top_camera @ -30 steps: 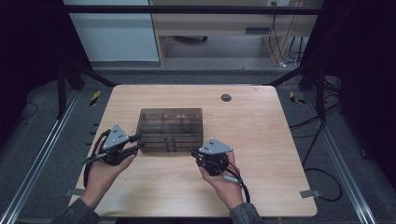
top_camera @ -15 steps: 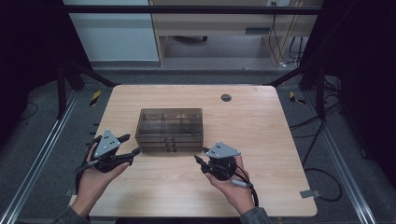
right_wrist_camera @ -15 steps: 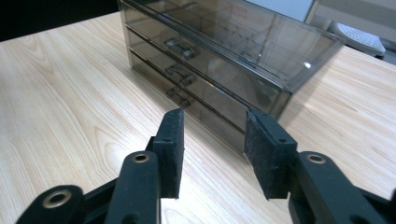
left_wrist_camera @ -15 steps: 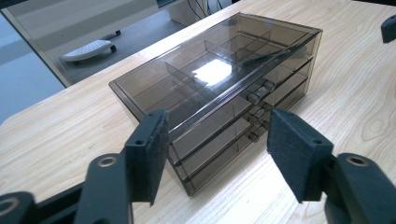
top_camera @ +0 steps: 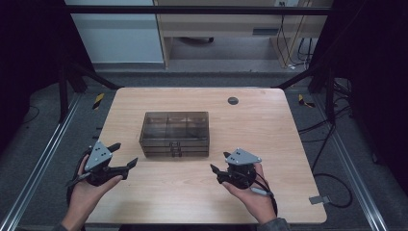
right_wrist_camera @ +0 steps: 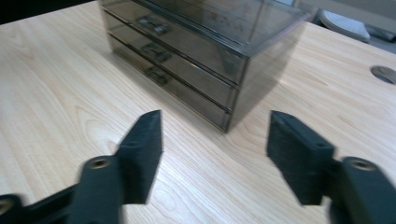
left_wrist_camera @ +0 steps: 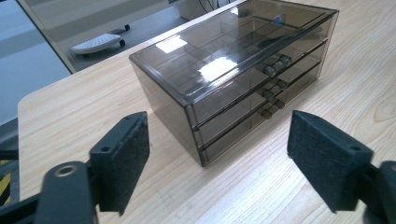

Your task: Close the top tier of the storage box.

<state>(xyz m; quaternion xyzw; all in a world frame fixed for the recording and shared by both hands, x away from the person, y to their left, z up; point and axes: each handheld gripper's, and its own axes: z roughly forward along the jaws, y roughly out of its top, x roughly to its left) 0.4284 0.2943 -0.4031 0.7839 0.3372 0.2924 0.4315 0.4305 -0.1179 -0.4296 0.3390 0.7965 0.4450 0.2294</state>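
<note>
Both grippers — drawer box point(top_camera: 175, 134) contents unclear

Bare wooden table point(top_camera: 183, 187) all around; only a smoked-plastic three-drawer box point(top_camera: 175, 133) mid-table as obstacle, with a round cable grommet point(top_camera: 233, 100) flush beyond.

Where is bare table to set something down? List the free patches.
Free: the far strip between the drawer box and the far edge, apart from the grommet; the right side beyond the box; the near middle between the left gripper and right gripper. Crowded: the near corners, where both hands rest.
</note>
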